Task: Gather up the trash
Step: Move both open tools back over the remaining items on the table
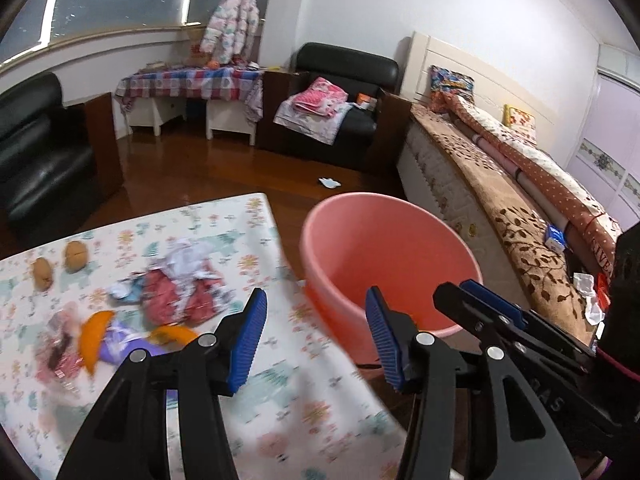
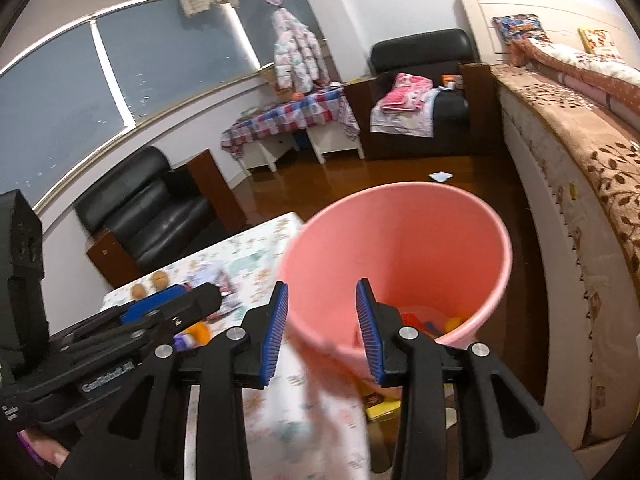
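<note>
Currently both grippers — left gripper (image 1: pixel 316 340) and right gripper (image 2: pixel 322 330) — are hovering with fingers spread, holding nothing; trash (image 1: pixel 180 292) is lying on the table (image 1: pixel 280 420) at 10 o'clock, the pink bucket (image 1: pixel 384 252) standing at 12 o'clock.

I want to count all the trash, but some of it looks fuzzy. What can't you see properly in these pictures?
- Wrappers on the table, left wrist view: motion blur, so their kind and number are unclear.
- Trash inside the pink bucket, right wrist view: mostly hidden by its wall and the right gripper.
- White scrap on the floor: too small to identify.
- Bucket's base: hidden behind the table edge in both views.
</note>
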A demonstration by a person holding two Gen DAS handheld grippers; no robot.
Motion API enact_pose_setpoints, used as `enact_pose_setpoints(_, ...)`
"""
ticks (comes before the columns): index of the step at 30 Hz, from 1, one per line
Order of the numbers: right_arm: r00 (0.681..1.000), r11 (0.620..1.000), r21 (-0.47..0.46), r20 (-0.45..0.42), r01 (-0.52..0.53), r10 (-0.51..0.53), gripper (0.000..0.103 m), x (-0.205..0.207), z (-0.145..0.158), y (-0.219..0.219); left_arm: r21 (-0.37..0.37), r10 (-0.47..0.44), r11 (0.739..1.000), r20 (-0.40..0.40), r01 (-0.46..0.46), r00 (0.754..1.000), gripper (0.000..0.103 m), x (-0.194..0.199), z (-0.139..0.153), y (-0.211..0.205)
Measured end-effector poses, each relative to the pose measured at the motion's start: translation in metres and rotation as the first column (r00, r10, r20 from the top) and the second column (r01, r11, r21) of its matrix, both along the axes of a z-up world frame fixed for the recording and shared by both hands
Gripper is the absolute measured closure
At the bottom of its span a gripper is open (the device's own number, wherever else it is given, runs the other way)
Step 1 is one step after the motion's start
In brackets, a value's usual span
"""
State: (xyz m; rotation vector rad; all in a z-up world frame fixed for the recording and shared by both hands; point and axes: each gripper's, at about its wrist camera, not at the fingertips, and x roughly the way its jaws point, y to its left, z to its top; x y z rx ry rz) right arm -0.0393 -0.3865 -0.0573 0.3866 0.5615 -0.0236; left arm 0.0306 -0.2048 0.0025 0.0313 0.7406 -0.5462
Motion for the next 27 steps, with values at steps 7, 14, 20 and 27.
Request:
enact_pose_setpoints(7, 0.993, 0.993, 0.046, -0.031, -0.111, 0.113, 0.067, -0.006, -0.012, 0.043, 0.003, 0.086, 0.996, -0.012, -0.086, 0.996, 0.067, -0.013, -0.005, 0.057)
enact_pose_setpoints(14, 0.968, 0.970, 0.010, -0.051, -0.244, 0.244, 0.067, -0.007, -0.013, 0.088, -0.014, 0.197, 0.980, -0.041, -0.198, 0.980, 0.073, -0.024, -0.015, 0.120)
enact_pose_setpoints(20, 0.954, 0.956, -0.018, -0.065, -0.294, 0.292, 0.067, -0.008, -0.012, 0.107, -0.019, 0.268, 0.963, -0.051, -0.269, 0.962, 0.073, -0.029, -0.020, 0.167)
enact_pose_setpoints(27, 0.945, 0.946, -0.033, -0.080, -0.322, 0.319, 0.067, -0.003, -0.014, 0.116, 0.005, 0.345, 0.938, -0.052, -0.345, 0.937, 0.073, -0.022, -0.023, 0.205)
